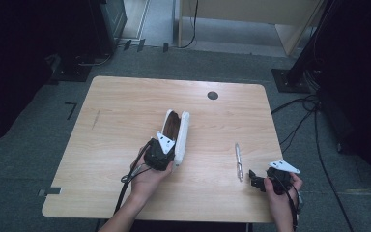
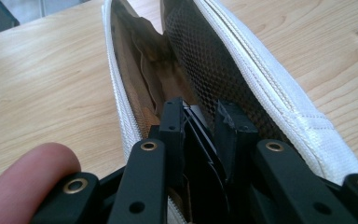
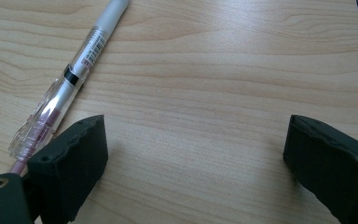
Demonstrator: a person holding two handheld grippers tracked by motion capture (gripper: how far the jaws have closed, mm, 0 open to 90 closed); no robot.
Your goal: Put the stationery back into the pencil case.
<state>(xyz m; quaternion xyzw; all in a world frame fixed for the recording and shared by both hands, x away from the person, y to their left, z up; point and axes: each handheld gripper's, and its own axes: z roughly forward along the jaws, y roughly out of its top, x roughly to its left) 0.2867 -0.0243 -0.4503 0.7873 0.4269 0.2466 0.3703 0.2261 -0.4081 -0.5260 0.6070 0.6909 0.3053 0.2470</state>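
On the table (image 1: 125,106), the pencil case (image 1: 179,130) lies lengthwise, pointing away.

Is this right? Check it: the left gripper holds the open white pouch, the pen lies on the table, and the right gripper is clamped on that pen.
One thing is wrong. The right gripper is open, and the pen lies on the table beside one pad, outside the jaws, as the right gripper view shows. The rest stands.

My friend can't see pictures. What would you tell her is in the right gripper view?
A clear and white pen lies slanted on a pale wooden table. The right gripper sits low over the wood with its two black jaws wide open, and the pen lies just outside one jaw, not between them.
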